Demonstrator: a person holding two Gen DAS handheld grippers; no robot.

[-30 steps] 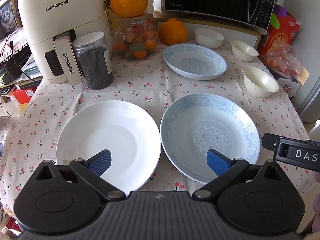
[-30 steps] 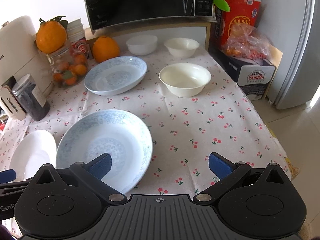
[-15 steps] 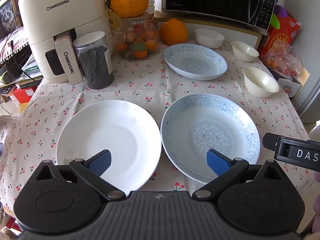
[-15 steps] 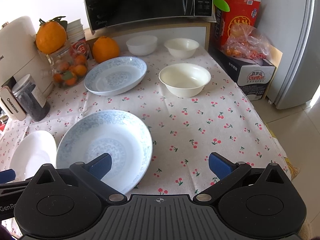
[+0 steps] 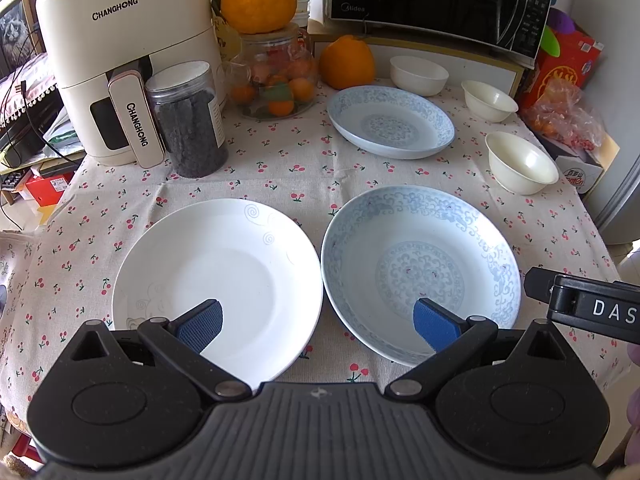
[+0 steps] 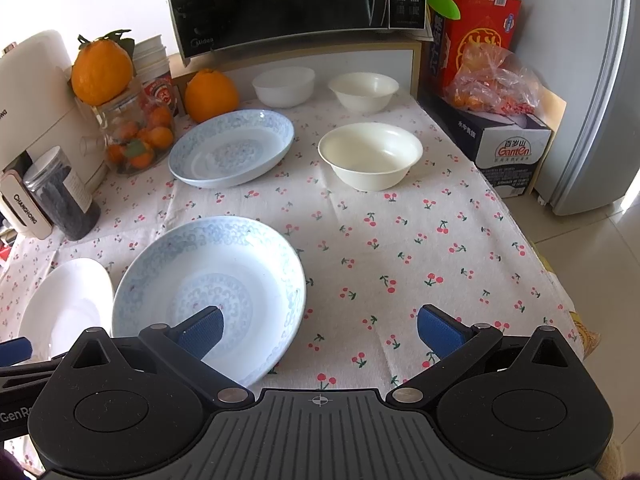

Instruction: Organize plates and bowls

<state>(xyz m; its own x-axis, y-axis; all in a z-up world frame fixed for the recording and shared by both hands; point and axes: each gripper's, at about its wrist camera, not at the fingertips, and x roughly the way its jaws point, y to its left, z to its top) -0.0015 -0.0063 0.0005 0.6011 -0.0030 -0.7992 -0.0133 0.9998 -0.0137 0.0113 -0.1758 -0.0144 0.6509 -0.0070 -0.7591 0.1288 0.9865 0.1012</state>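
A plain white plate (image 5: 216,280) and a blue-patterned plate (image 5: 420,268) lie side by side near the table's front edge. A second blue-patterned plate (image 5: 390,122) sits further back. Three cream bowls (image 5: 522,162) (image 5: 489,100) (image 5: 418,75) stand at the back right. My left gripper (image 5: 318,326) hangs open above the gap between the two near plates, holding nothing. My right gripper (image 6: 320,330) is open and empty, its left pad over the near blue plate (image 6: 208,284). The nearest cream bowl (image 6: 370,154) sits ahead of it.
A cream air fryer (image 5: 128,64), a dark-filled jar (image 5: 190,120), a glass jar of small oranges (image 5: 276,80), a loose orange (image 5: 346,62) and a microwave (image 5: 436,0) line the back. A bag and boxes (image 6: 492,92) stand off the table's right edge.
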